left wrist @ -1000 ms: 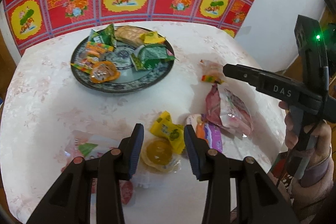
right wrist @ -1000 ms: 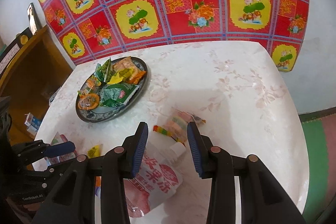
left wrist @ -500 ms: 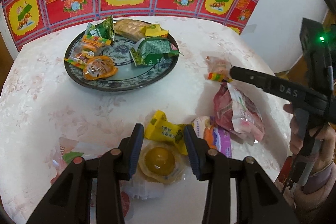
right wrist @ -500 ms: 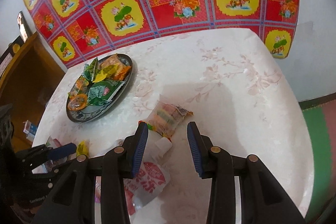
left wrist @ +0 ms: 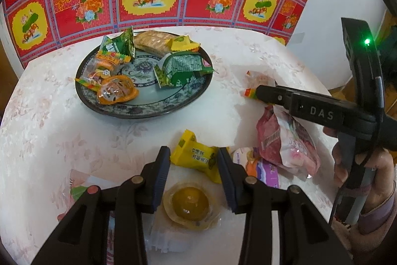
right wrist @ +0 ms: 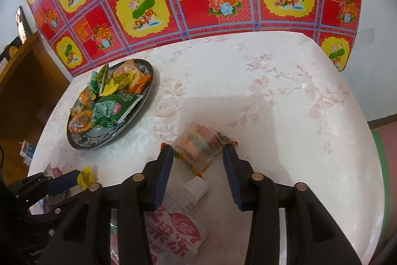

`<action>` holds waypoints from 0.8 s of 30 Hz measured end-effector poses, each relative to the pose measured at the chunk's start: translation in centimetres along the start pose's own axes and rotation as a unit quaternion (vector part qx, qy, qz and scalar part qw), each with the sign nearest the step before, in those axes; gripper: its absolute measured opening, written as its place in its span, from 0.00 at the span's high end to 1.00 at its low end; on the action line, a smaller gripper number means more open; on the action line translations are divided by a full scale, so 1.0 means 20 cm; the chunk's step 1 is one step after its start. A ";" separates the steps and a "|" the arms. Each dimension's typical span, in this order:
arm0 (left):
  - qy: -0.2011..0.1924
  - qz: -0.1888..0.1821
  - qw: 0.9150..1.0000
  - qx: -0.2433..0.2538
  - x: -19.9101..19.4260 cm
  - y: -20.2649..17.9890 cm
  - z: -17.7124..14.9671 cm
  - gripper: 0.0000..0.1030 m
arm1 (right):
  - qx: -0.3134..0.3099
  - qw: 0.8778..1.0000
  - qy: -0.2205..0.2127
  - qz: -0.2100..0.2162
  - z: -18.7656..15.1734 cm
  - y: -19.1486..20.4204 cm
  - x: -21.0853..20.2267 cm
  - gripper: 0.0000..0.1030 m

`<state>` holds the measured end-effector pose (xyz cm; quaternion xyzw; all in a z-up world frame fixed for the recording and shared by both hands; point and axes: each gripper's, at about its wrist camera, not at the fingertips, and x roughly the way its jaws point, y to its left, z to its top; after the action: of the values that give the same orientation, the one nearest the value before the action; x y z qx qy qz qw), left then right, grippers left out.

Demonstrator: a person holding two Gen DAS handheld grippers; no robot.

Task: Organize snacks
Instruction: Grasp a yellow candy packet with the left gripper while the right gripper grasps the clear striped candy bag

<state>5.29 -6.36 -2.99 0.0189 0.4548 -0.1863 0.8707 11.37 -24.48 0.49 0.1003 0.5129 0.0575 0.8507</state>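
The right hand-held gripper (right wrist: 198, 157) is spreading its jaws astride a clear packet of multicoloured candy (right wrist: 198, 149) at lower centre, long axis apparently running upper right to lower left. The left hand-held gripper (left wrist: 194, 160), spread, frames a yellow sachet (left wrist: 198, 157); the plate (right wrist: 82, 143) lies upper left on the counter (right wrist: 285, 116).

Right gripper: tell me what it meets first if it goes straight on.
Likely the clear candy pack, lying between the opening right gripper tips and not yet pinched; the table lies under it. Depth is uncertain.

Both wrist views look steeply down, close, sharing the plate (left wrist: 173, 111).
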 end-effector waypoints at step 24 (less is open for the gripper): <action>-0.016 0.019 1.000 0.001 0.00 0.01 0.01 0.78 | 0.016 0.999 -0.026 -0.029 -0.02 -0.02 -0.01 0.76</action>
<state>5.50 -6.32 -2.94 0.0261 0.4402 -0.1703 0.8812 10.83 -24.82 0.40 0.1001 0.4941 0.0218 0.8634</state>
